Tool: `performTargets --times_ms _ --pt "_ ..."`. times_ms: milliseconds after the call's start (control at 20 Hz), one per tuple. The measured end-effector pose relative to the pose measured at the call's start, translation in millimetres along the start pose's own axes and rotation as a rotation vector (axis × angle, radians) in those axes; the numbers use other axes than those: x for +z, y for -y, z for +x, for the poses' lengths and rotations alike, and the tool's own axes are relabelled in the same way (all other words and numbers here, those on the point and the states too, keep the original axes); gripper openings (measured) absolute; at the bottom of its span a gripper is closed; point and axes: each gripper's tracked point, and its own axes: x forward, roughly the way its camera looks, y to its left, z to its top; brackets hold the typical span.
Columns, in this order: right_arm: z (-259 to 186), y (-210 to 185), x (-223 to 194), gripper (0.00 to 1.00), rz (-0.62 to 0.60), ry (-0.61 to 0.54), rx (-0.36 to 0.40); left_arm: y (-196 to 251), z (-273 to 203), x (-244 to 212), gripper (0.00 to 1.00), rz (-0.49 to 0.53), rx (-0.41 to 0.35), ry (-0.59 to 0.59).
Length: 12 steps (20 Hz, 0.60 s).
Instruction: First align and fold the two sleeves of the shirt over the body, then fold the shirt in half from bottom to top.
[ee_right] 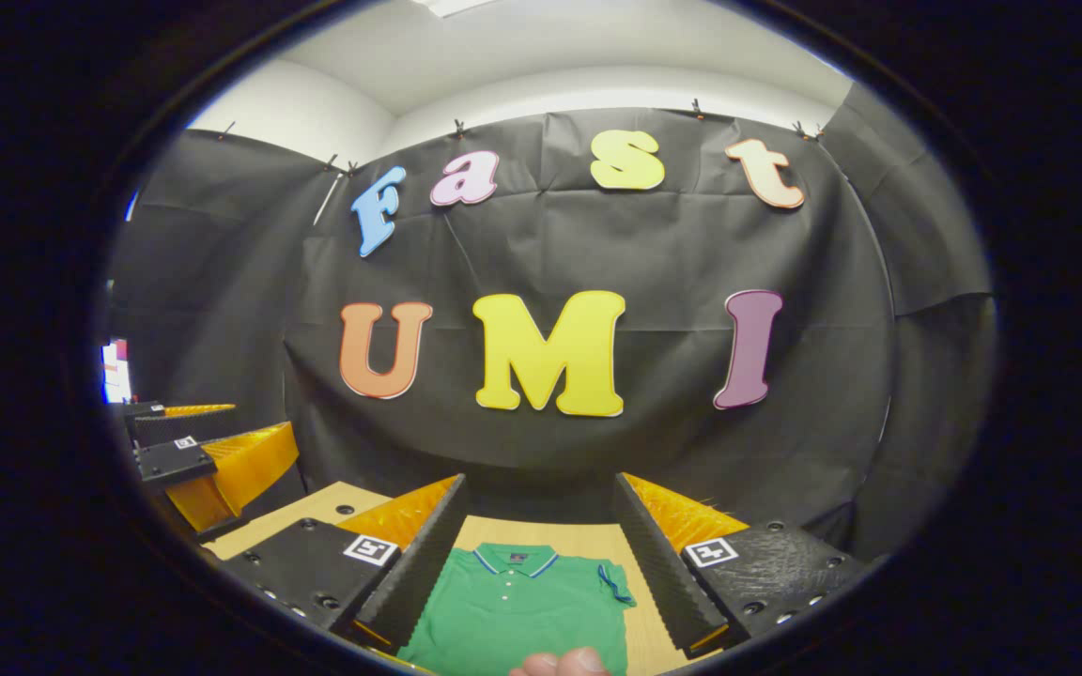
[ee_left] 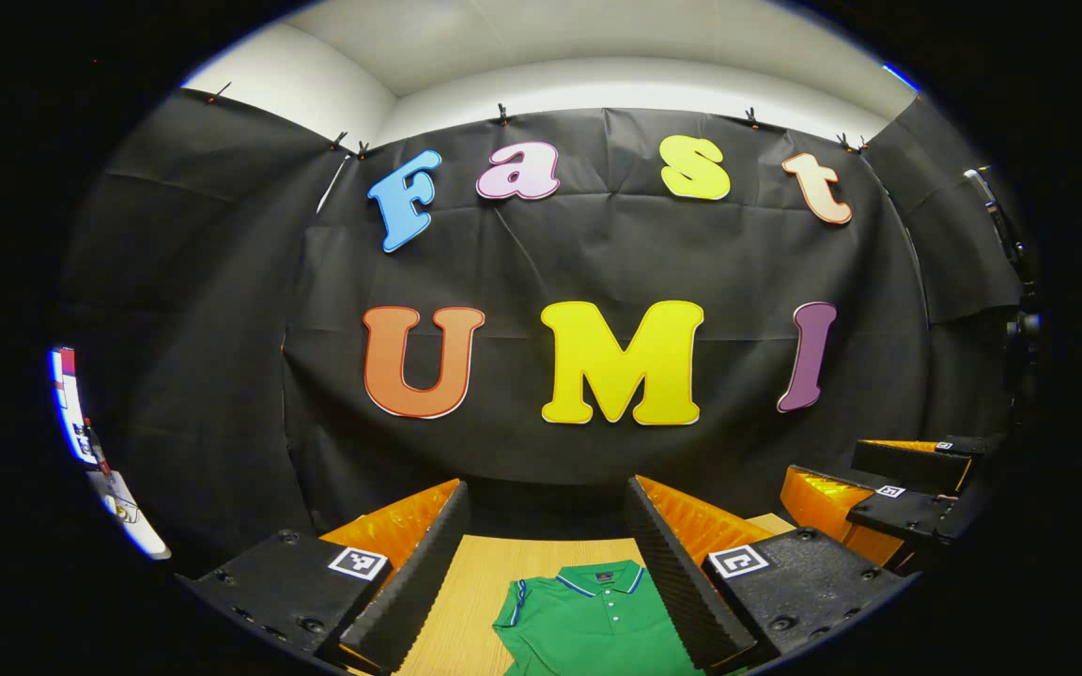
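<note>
- Left gripper view: the left gripper (ee_left: 546, 563) holds its jaws wide apart, gripping nothing, above the green shirt (ee_left: 597, 620).
- Shirt lies flat on the wooden surface (ee_left: 466, 601), collar toward the booth wall.
- Right gripper (ee_right: 536, 554) hovers likewise, jaws spread and empty over the shirt.
- A fingertip (ee_right: 564, 663) shows at the right gripper view's bottom edge.

The polo shirt (ee_left: 593, 615) is bright green, its collar (ee_left: 600, 574) edged with a thin blue-and-white stripe, the same trim on the sleeve cuff (ee_right: 618, 584), and small white buttons (ee_left: 613, 605) down the placket. The table (ee_left: 475, 601) under it is light wood grain. Each gripper carries a small black-and-white square marker (ee_left: 359, 562). The far wall (ee_left: 597, 253) is black cloth below a white ceiling (ee_left: 597, 38).
</note>
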Motion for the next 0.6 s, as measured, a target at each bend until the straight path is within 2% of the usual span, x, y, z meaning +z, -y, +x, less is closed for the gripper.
performTargets --times_ms 600 --pt "19 24 -15 0.95 -0.024 -0.055 -0.009 18 18 -10 1.0 -0.005 -0.017 -0.012"
